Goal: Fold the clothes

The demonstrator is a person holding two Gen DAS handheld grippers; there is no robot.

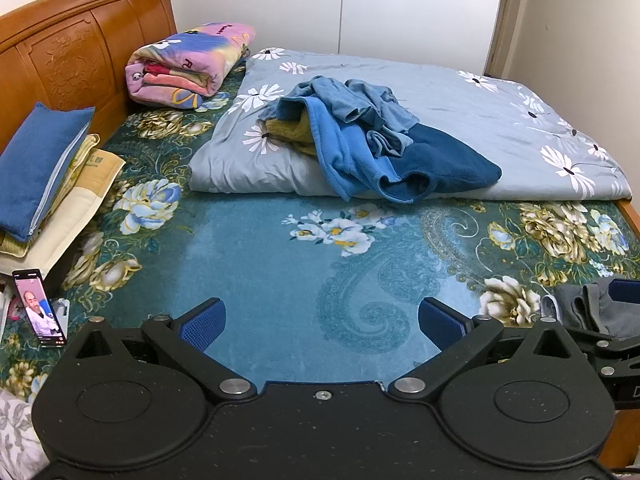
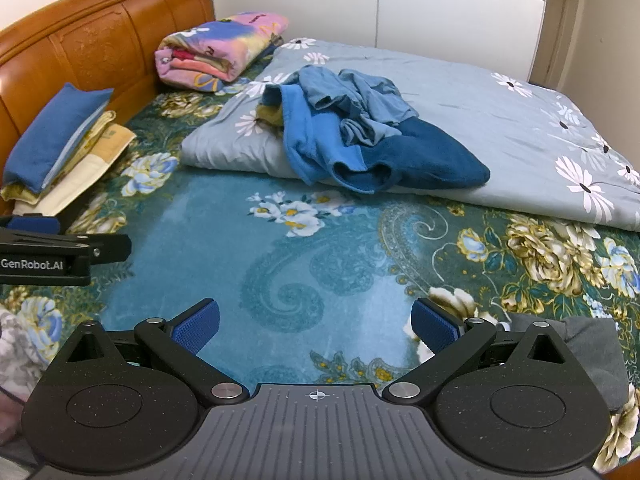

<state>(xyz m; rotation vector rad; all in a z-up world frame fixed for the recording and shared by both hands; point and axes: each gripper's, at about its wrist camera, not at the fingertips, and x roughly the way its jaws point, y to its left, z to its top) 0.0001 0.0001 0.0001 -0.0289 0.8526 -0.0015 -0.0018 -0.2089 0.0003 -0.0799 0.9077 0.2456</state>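
Rumpled fleecy blue clothes [image 1: 372, 140], puffy quilt [image 1: 460, 120], jaws spread

A wooden headboard [image 1: 76, 52] is standing at the left of the bed, whose teal flowered sheet [image 1: 260, 264] is lying flat. A folded grey quilt [image 1: 500, 128] with white flowers is covering the far part. A folded pink blanket [image 1: 188, 68] is resting by the headboard. A blue pillow [image 1: 36, 168] is leaning on a stack of cream bedding [image 1: 80, 196]. A phone [image 1: 40, 308] is standing at the left edge, its screen glowing.
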